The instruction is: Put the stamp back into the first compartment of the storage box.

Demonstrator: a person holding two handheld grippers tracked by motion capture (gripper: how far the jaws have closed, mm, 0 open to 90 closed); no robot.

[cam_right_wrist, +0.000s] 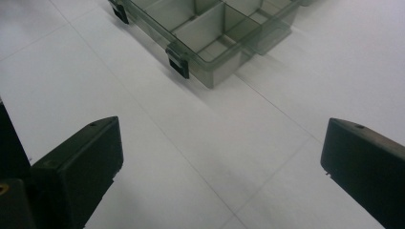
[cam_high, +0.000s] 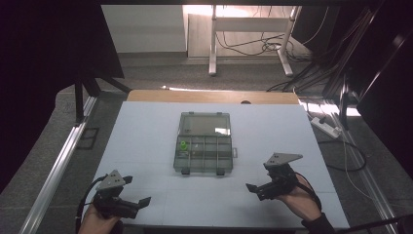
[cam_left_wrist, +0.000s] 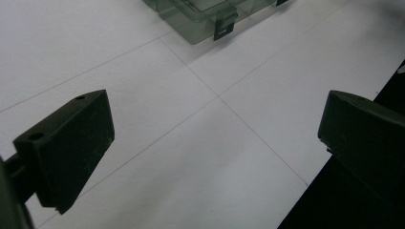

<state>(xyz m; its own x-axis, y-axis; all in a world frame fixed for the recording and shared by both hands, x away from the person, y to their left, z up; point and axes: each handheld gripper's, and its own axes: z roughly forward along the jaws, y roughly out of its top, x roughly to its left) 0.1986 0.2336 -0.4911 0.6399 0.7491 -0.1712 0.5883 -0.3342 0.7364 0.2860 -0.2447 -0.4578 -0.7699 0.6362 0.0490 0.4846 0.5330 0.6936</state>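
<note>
High view places the compartment box [cam_high: 203, 144] at the centre of the white table [cam_high: 146, 126], lid open and standing toward the far side, with a small green item [cam_high: 183, 145] in one of its left cells. I judge the box to be light, rigid, thin-walled clear plastic: smooth enough to slip under a light pinch and liable to crack under a hard one. The dividers stiffen the tray, so I would grip across a side wall or at the front edge beside the dark latches [cam_right_wrist: 177, 62], not on the lid, which will swing on its hinge.

Left gripper [cam_high: 136, 204] sits at the near left corner of the table, well apart from the box. Its jaws stand wide apart in the left gripper view, with bare table between them and nothing held.

Right gripper [cam_high: 255, 189] sits at the near right, nearer the box but not touching it. Its jaws are likewise spread wide and carry nothing.
</note>
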